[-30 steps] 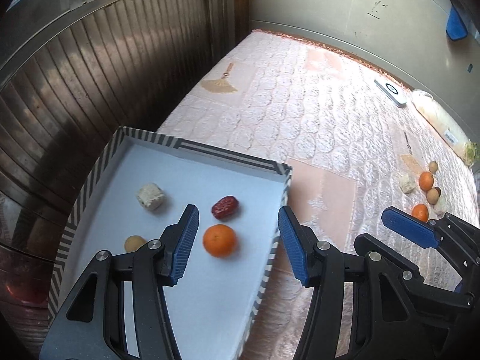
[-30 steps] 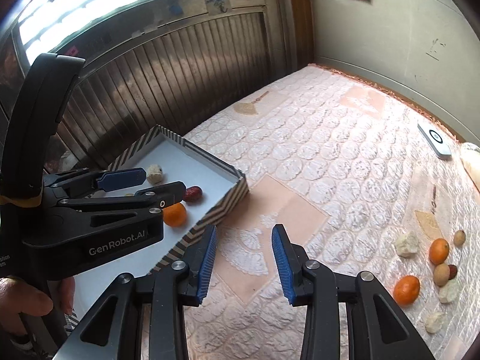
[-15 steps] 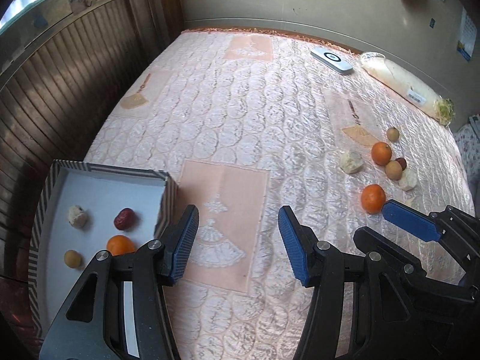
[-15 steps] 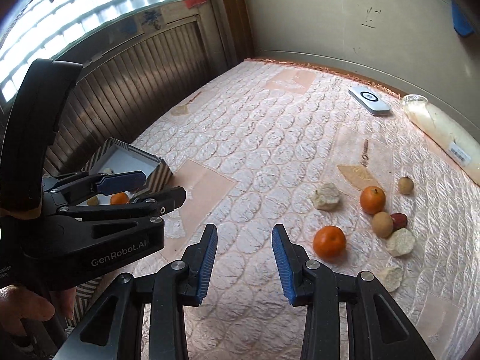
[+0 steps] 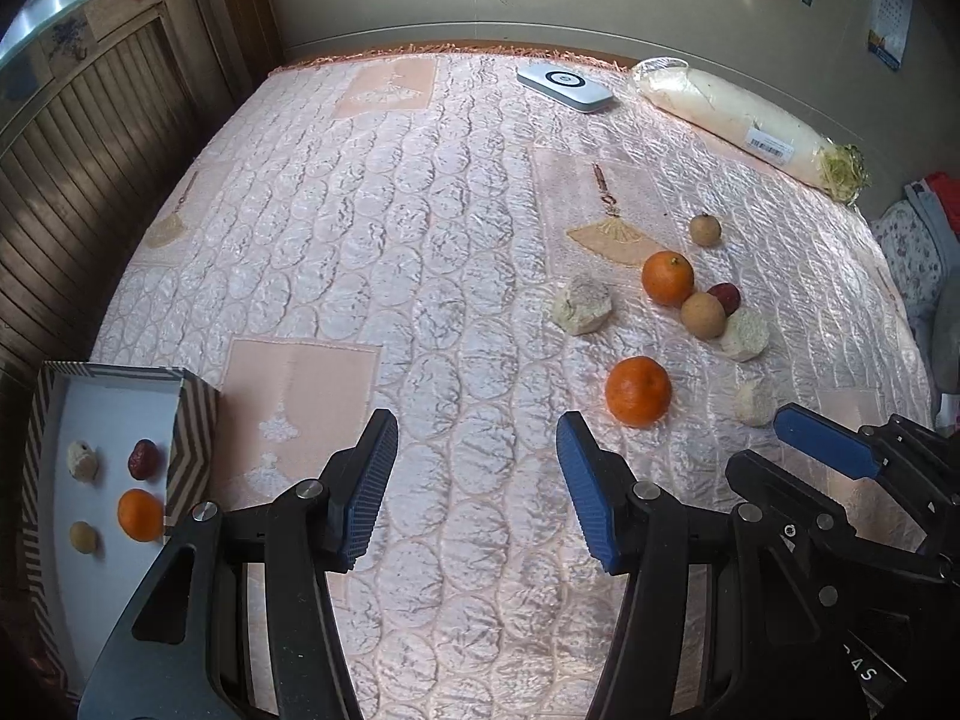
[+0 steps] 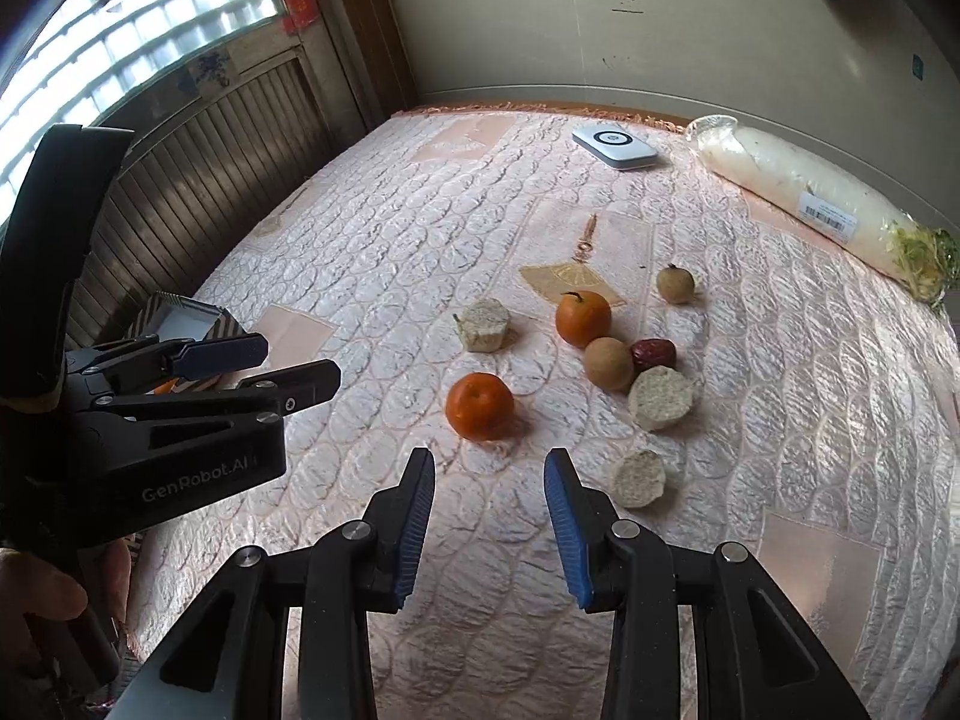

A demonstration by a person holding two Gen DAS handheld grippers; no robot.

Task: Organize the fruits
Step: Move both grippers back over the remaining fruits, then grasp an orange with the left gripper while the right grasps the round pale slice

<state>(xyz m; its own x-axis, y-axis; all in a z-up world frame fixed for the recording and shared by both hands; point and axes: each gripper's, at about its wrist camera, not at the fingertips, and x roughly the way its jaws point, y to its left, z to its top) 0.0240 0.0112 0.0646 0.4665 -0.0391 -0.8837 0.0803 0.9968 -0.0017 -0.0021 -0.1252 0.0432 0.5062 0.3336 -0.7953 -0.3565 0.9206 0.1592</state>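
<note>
Loose fruit lies on the pink quilted bed: a near orange [image 5: 638,391] [image 6: 480,406], a far orange [image 5: 667,278] [image 6: 582,318], two round brown fruits [image 5: 703,314], a red date [image 5: 724,297] and three pale chunks [image 6: 663,397]. The striped box [image 5: 192,420] at the left holds an orange [image 5: 139,515], a date [image 5: 144,459], a pale chunk and a brown fruit. My left gripper [image 5: 477,438] is open over bare quilt, left of the near orange. My right gripper [image 6: 489,468] is open and empty just short of that orange.
A white flat device [image 5: 564,86] and a wrapped white radish [image 5: 750,120] lie along the far edge of the bed. Dark wooden panelling [image 5: 72,180] runs down the left side. A person's hand [image 6: 36,594] grips the left tool's handle.
Both grippers have swung right, away from the box and toward the loose fruit. The box has slid to the left edge of the views. Neither jaw opening has changed.
</note>
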